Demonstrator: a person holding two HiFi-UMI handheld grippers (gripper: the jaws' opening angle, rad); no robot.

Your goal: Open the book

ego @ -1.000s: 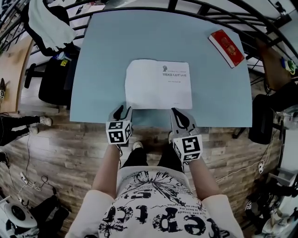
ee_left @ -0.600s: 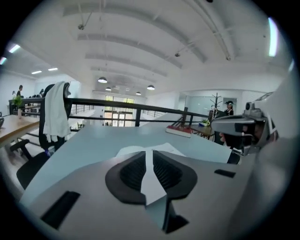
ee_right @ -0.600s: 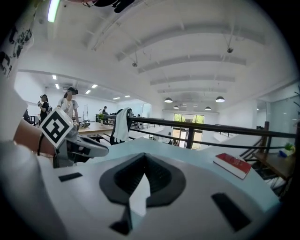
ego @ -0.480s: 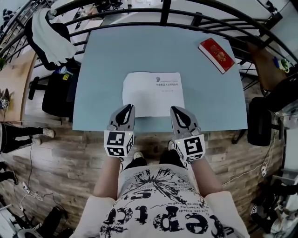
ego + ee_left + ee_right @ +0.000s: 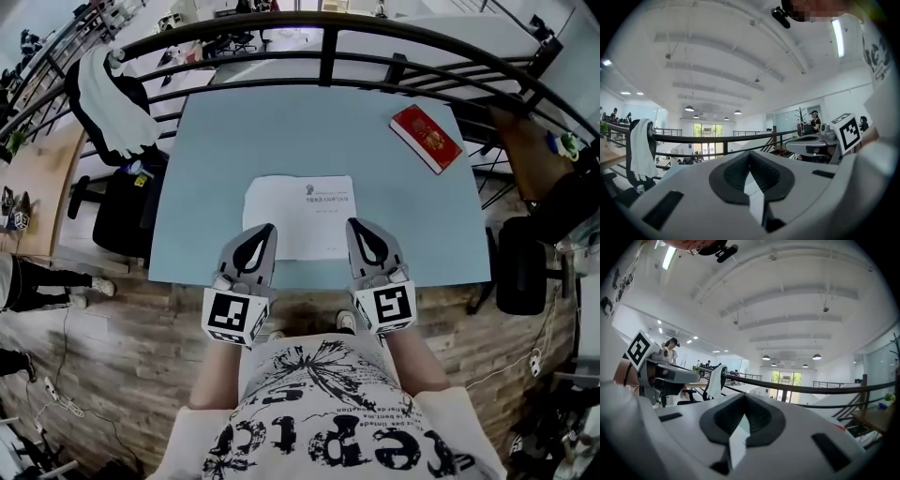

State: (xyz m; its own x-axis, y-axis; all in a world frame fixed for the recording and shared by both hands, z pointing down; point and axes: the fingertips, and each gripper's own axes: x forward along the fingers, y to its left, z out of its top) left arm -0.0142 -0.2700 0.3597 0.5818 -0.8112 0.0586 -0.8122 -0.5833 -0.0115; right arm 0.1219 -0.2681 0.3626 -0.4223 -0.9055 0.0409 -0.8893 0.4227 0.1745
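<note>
A closed white book (image 5: 300, 217) lies flat on the light blue table (image 5: 281, 131), near its front edge. Both grippers hover above that edge and point level over the table. My left gripper (image 5: 265, 228) is over the book's front left corner, jaws together with nothing between them. Over the book's front right corner, my right gripper (image 5: 354, 225) is also shut and empty. In the left gripper view the left gripper (image 5: 749, 154) has its jaws closed, and the same shows for the right gripper (image 5: 744, 397) in the right gripper view. Neither touches the book.
A red book (image 5: 427, 138) lies at the table's far right corner. A black railing (image 5: 328, 28) curves behind the table. A chair draped with a white garment (image 5: 112, 103) stands at the left, a dark chair (image 5: 520, 267) at the right.
Both grippers have risen from the table's front edge toward the head camera. The left gripper's jaws have gone from open to shut. The book has not moved on the table.
</note>
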